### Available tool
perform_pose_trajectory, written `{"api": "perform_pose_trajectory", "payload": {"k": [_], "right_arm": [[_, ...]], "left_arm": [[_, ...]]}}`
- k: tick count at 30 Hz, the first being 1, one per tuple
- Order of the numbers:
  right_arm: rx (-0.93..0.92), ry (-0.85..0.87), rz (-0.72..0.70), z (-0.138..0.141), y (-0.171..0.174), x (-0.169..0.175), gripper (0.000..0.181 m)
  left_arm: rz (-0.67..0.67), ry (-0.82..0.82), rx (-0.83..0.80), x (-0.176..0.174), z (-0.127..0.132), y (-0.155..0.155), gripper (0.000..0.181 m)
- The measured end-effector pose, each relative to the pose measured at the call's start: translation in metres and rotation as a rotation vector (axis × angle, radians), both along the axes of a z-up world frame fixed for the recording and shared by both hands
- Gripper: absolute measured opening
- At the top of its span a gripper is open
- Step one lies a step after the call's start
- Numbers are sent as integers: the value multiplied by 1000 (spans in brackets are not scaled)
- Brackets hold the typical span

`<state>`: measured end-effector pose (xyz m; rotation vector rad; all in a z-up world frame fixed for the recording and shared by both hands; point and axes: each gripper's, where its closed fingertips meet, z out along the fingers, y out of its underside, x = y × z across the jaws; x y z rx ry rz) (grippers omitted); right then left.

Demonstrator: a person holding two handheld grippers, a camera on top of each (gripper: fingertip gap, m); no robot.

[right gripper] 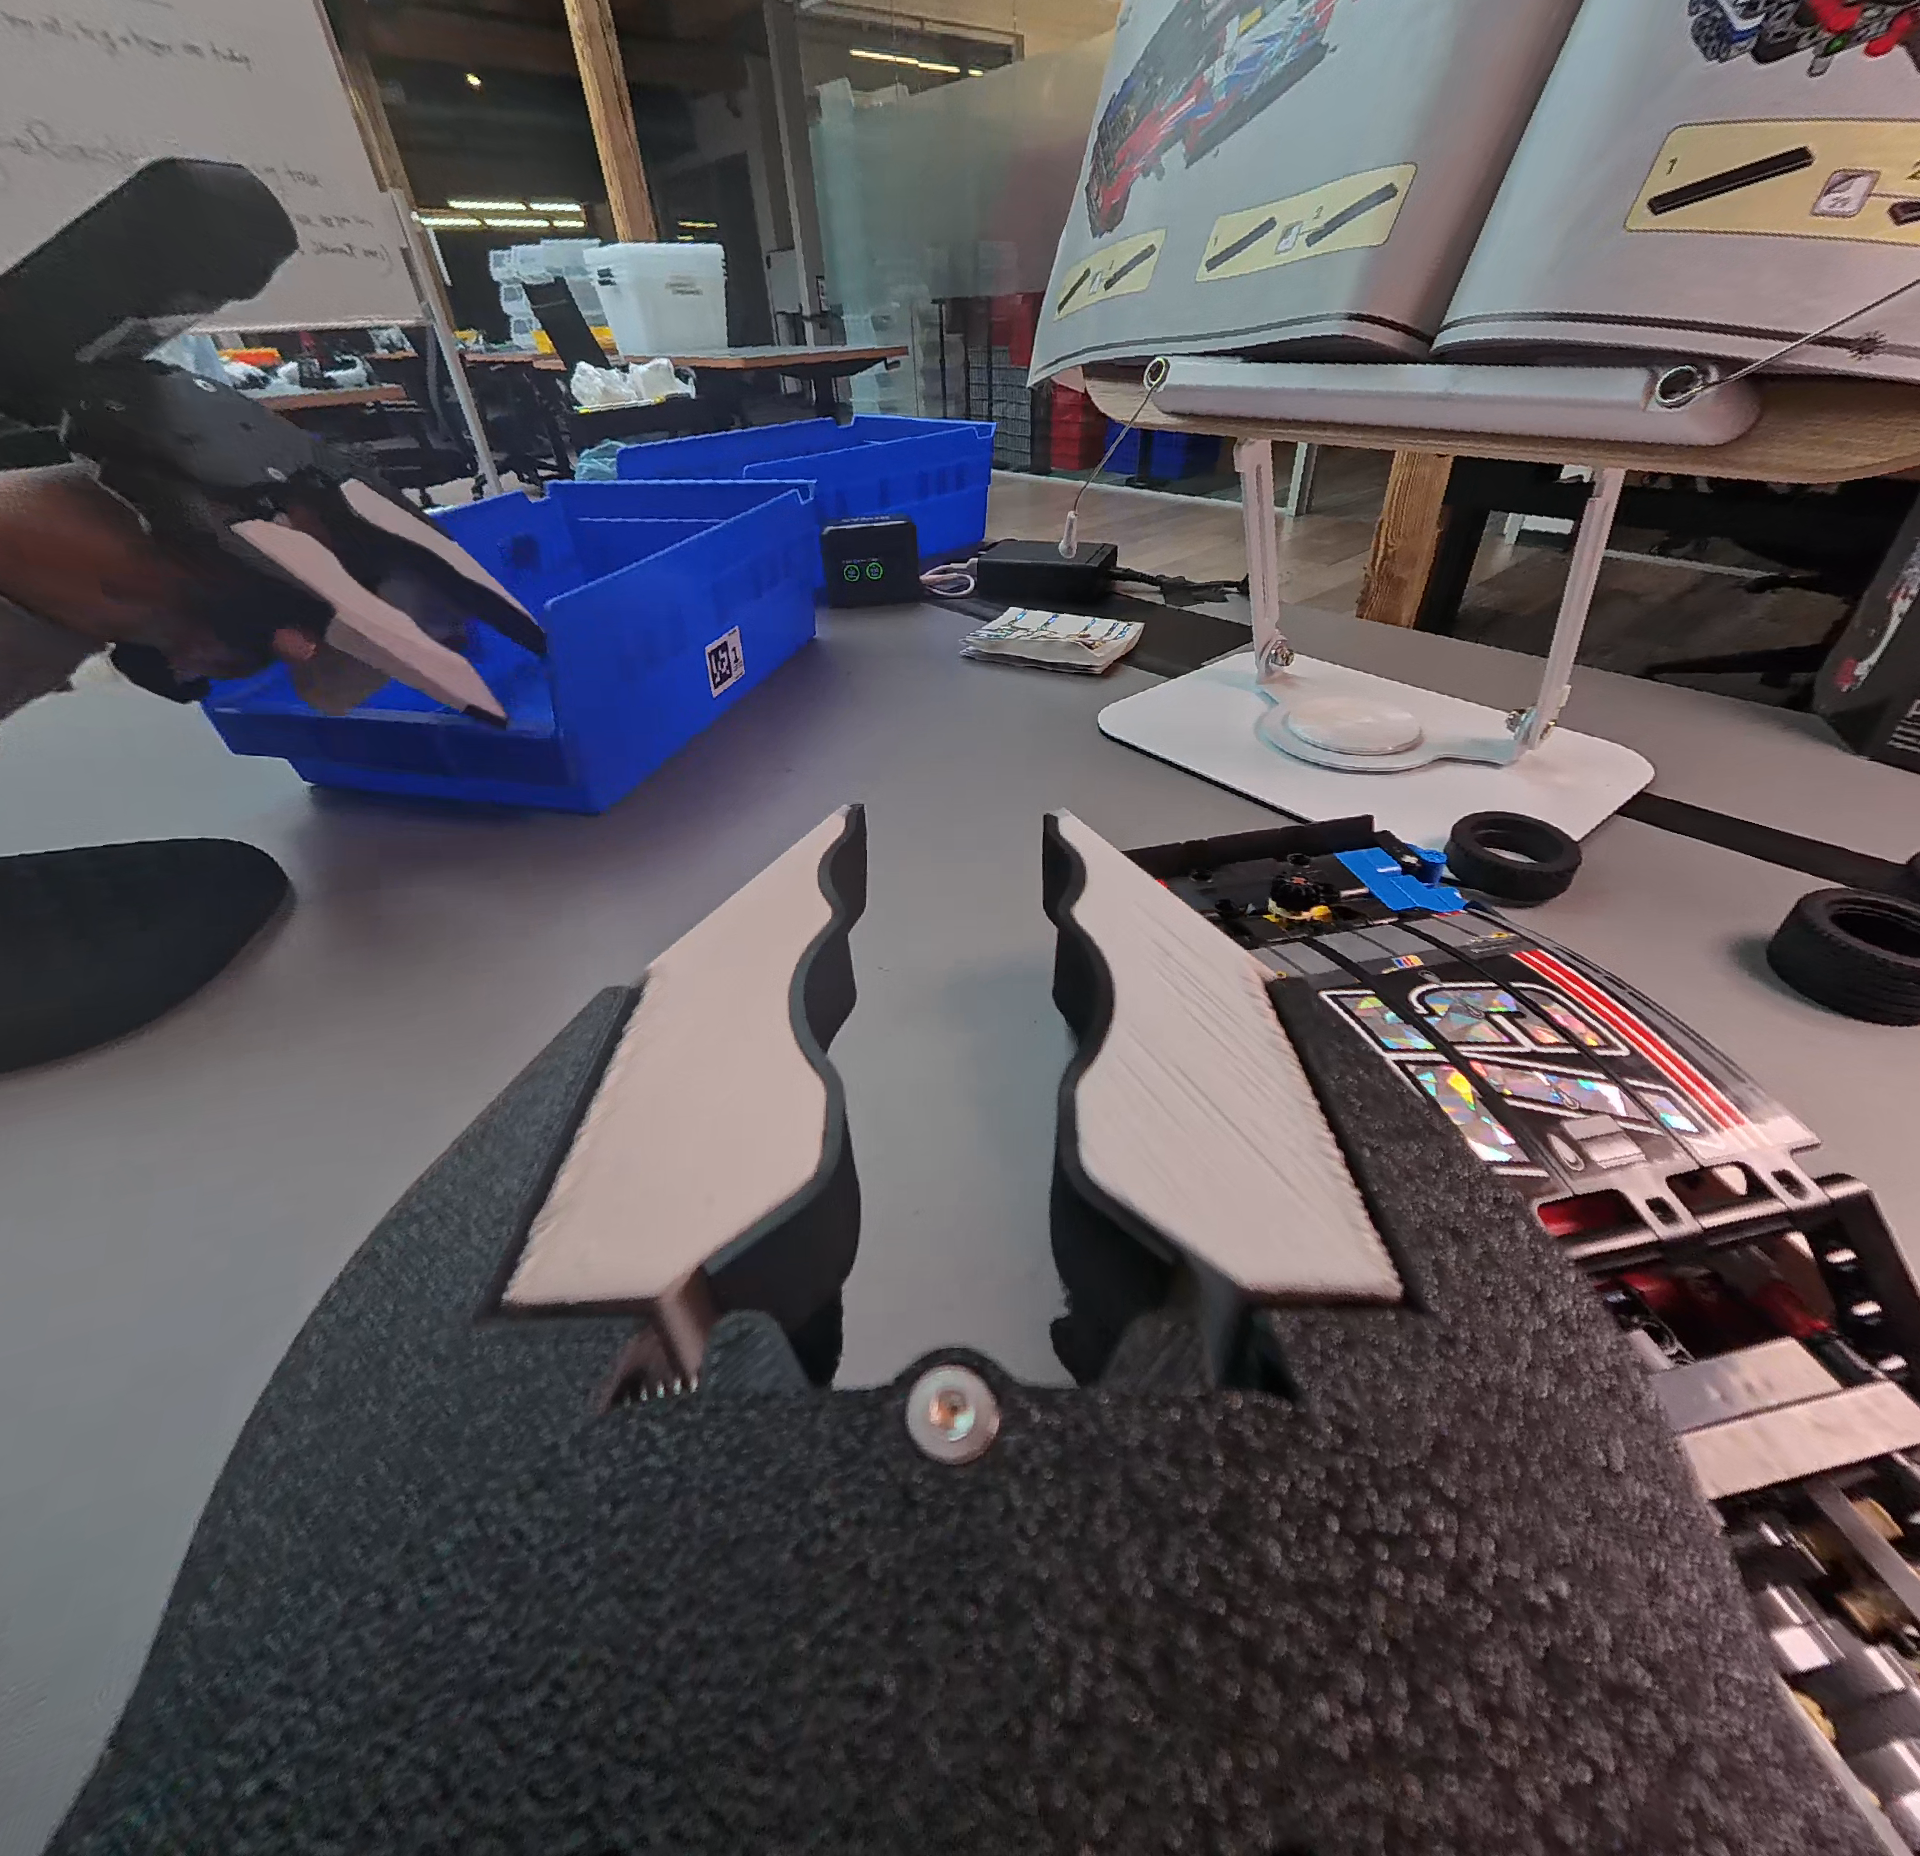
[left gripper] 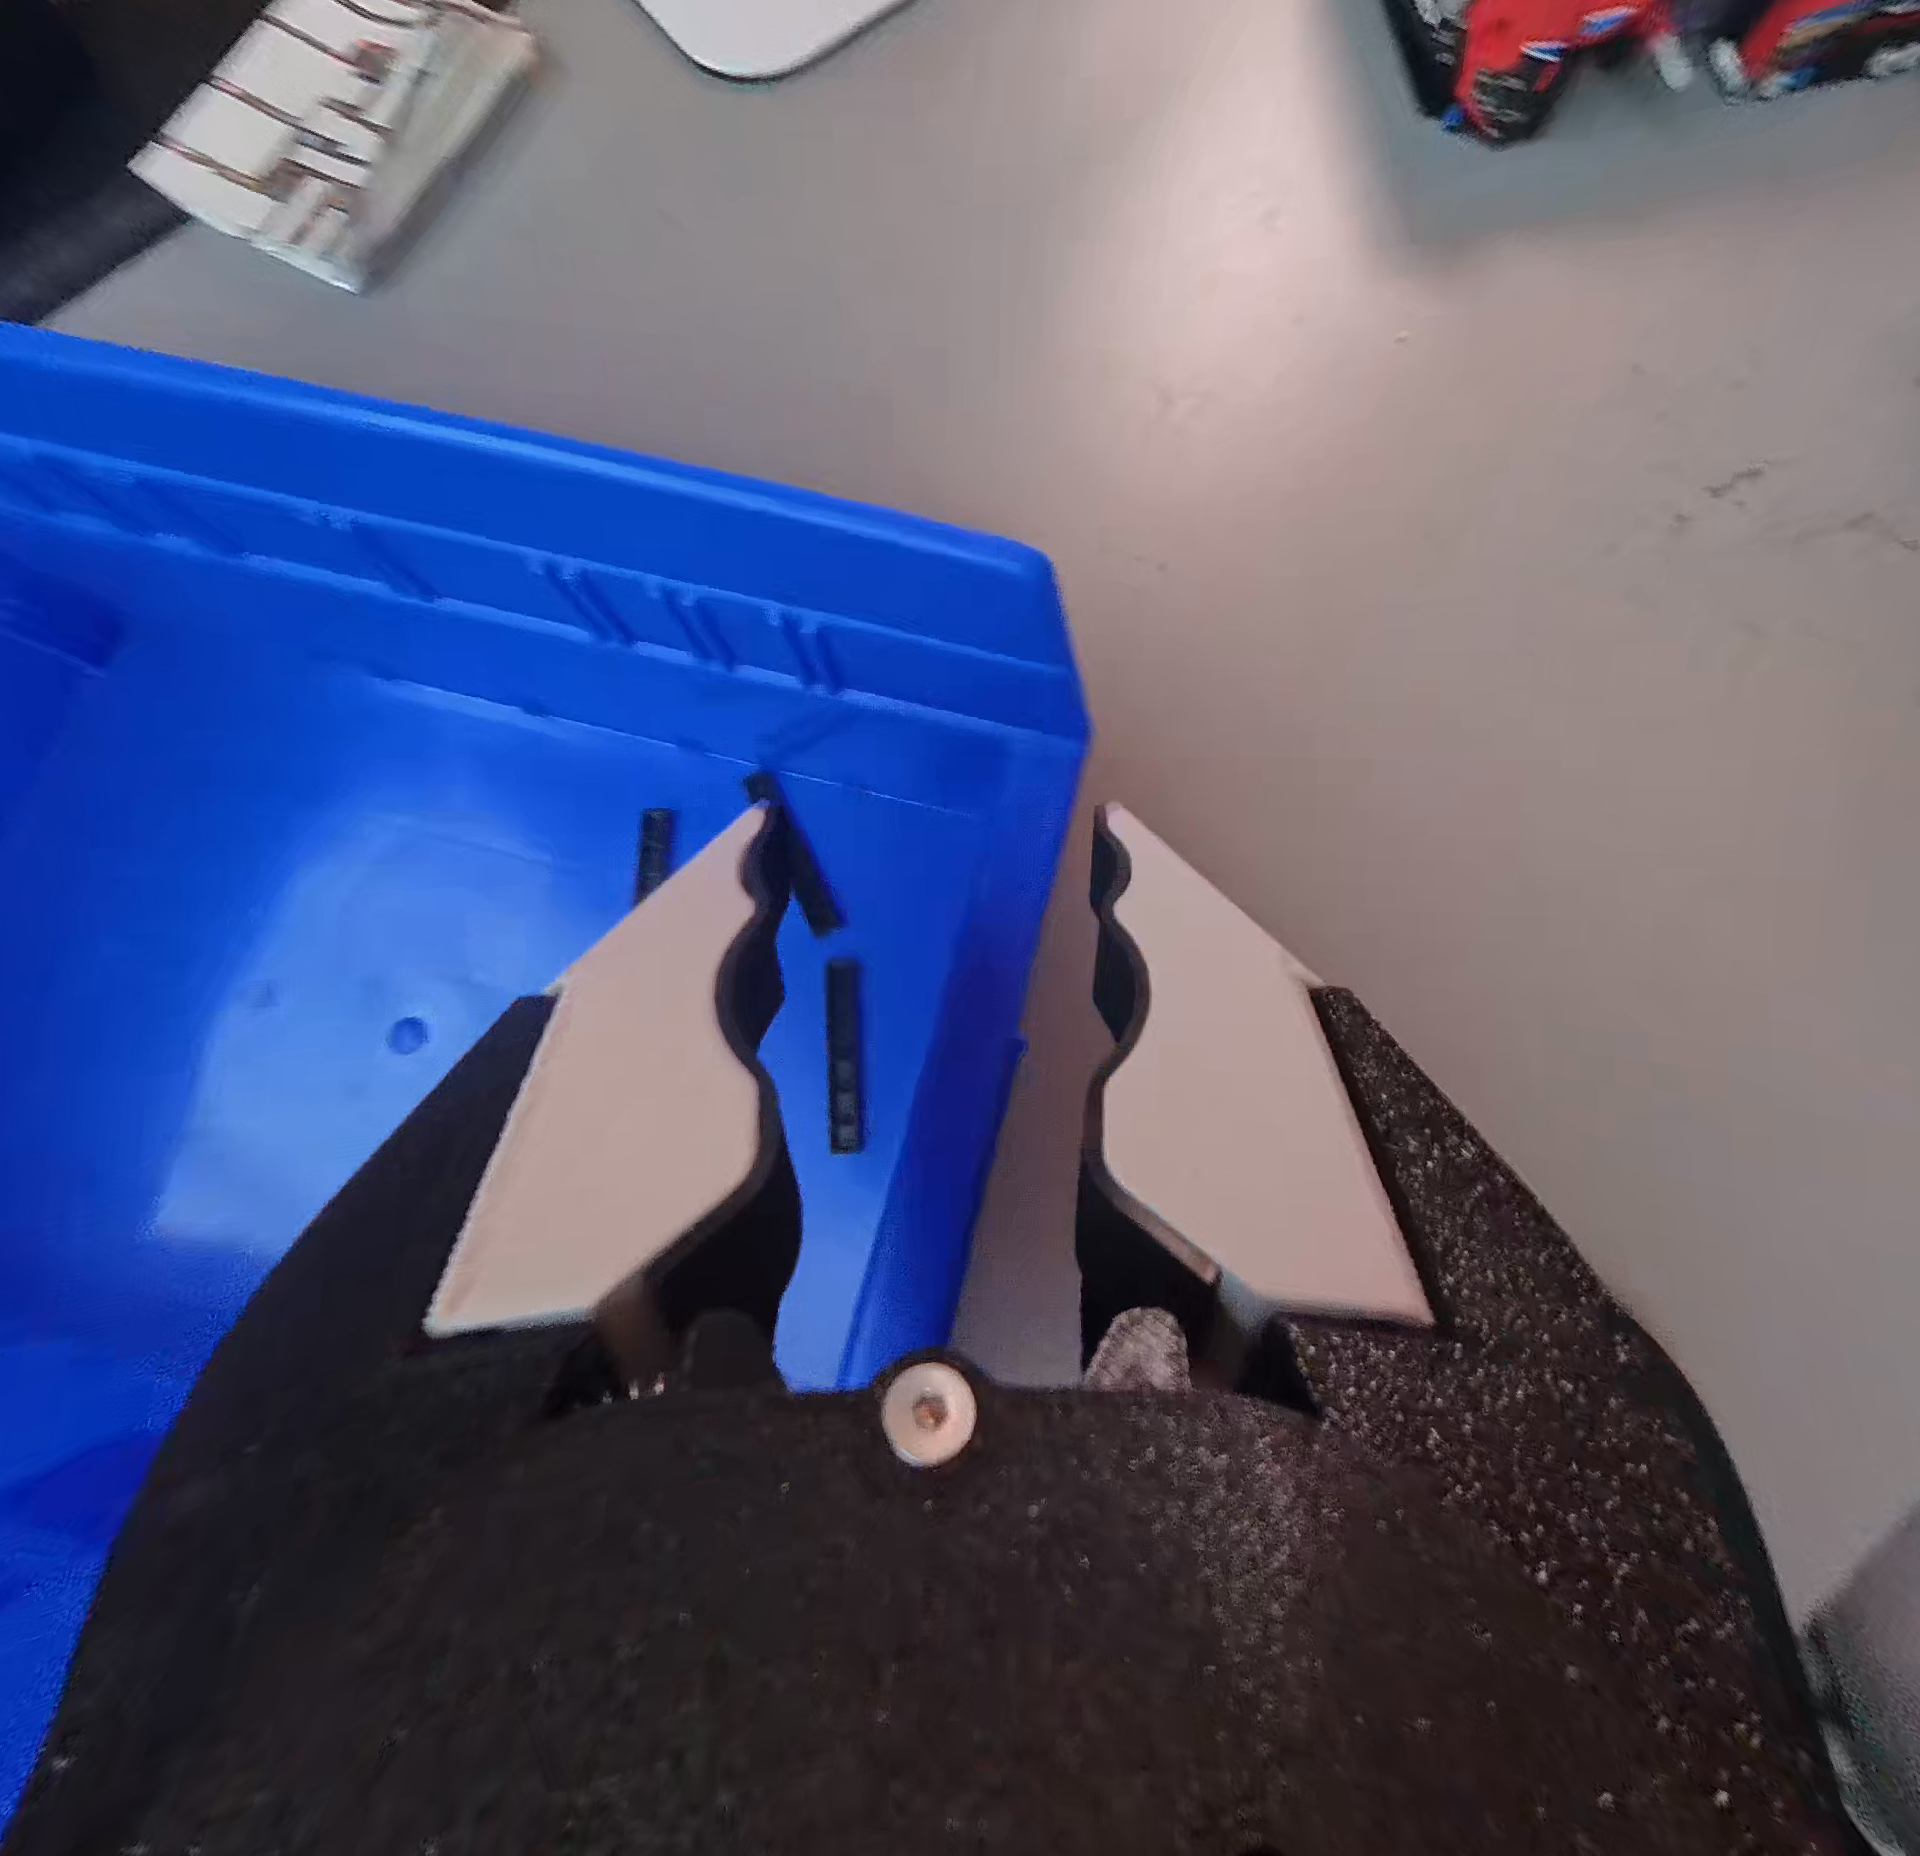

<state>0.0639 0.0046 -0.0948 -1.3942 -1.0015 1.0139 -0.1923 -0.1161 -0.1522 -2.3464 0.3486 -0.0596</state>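
Note:
My left gripper (left gripper: 930,819) is open and empty, pointing down over the right corner of a blue plastic bin (left gripper: 312,871). Its left finger is over the bin's inside, its right finger outside the wall. Three short black rods (left gripper: 844,1053) lie on the bin floor near the left fingertip. In the right wrist view the left gripper (right gripper: 499,679) shows dipping into the same bin (right gripper: 644,643). My right gripper (right gripper: 951,830) is open and empty, low over the grey table (right gripper: 416,975), beside a black, red and blue brick-built car (right gripper: 1507,1058) at its right.
An open instruction booklet (right gripper: 1455,144) rests on a white stand (right gripper: 1382,736). Two black tyres (right gripper: 1512,856) lie right of the car. A second blue bin (right gripper: 831,476), a small black device (right gripper: 871,559), a folded sheet packet (right gripper: 1049,637) and a black pad (right gripper: 114,944) are around. About 30 cm separates my left fingertips from my right.

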Motion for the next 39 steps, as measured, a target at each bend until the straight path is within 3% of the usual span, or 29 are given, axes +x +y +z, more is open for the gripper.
{"api": "perform_pose_trajectory", "payload": {"k": [2, 6, 10, 14, 22, 24, 26, 31, 33, 36, 39], "right_arm": [[-2, -2, 3, 0, 0, -1, 34], [1, -3, 6, 0, -1, -1, 34], [1, -2, 2, 0, -1, 0, 34], [-4, -5, 6, -1, -1, -1, 34], [17, -13, 6, -1, -3, -3, 33], [21, -14, 0, -1, -3, -3, 34], [22, -14, -7, -1, -2, -2, 34], [134, -79, -57, 12, 8, 5, 35], [201, -238, -101, 15, 27, 14, 36], [113, -616, -52, -16, 56, 36, 65], [18, -810, 13, -38, 80, 50, 74]], "left_arm": [[-70, -28, -93, 13, -14, -12, 61], [-67, 162, -266, -4, -56, -31, 44], [-27, 146, -264, -9, -57, -39, 25], [22, 166, -253, -28, -57, -55, 24], [-16, 198, -230, -69, -55, -64, 27], [-17, 179, -191, -68, -45, -60, 30], [-36, 148, -96, -59, -19, -52, 34], [-111, 16, 322, -20, 80, -23, 42], [-175, -74, 455, 10, 108, -8, 45], [-289, -234, 533, 68, 117, 19, 47], [-393, -345, 492, 122, 94, 44, 51]]}}
